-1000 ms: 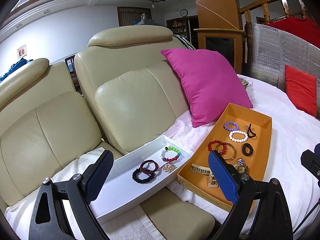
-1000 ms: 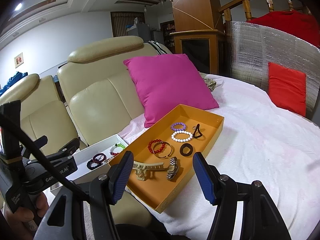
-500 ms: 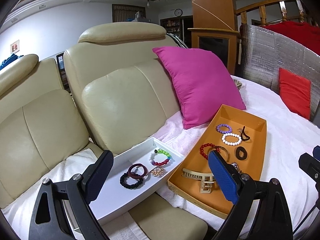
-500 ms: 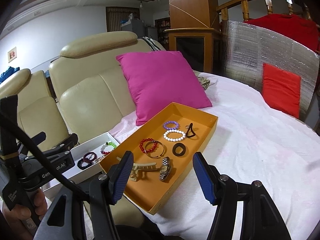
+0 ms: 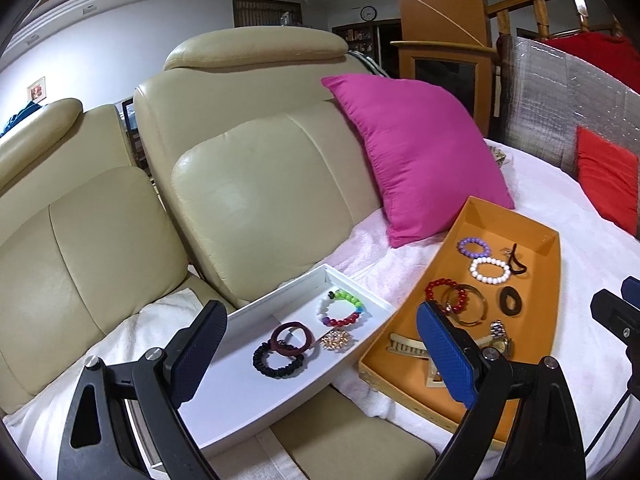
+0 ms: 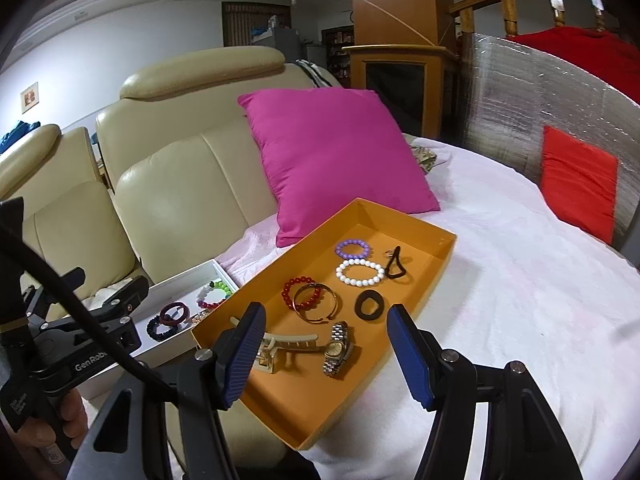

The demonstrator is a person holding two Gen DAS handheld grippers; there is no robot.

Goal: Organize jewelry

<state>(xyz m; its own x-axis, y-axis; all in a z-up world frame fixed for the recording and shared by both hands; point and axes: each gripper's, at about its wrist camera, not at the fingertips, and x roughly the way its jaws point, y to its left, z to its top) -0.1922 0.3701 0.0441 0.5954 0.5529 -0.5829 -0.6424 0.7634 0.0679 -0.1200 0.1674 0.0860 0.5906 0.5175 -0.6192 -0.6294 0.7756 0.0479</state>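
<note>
An orange tray point(image 6: 404, 300) on the white-covered seat holds a purple bead bracelet point(image 6: 352, 249), a white bead bracelet point(image 6: 360, 273), a red bead bracelet point(image 6: 298, 292), a gold bangle point(image 6: 318, 308), a black hair tie point(image 6: 370, 305), a watch point(image 6: 338, 348) and a beige hair claw point(image 6: 280, 346). A white tray point(image 5: 240, 384) to its left holds a multicolour bracelet point(image 5: 341, 310), a maroon band point(image 5: 291, 338), a black scrunchie point(image 5: 276, 362) and a gold brooch point(image 5: 335, 338). My left gripper point(image 5: 320, 356) is open and empty above the white tray. My right gripper point(image 6: 328, 358) is open and empty above the orange tray's near end.
A magenta pillow point(image 6: 332, 160) leans on the beige leather sofa back point(image 5: 256, 192) behind the trays. A red cushion point(image 6: 578, 184) rests against a silver foil panel point(image 6: 532, 92) at right. The left gripper's body point(image 6: 80, 344) shows at the right wrist view's left edge.
Both grippers have shifted a little towards the trays, and the view has panned slightly. Both stay open and empty. The jewelry has not moved.
</note>
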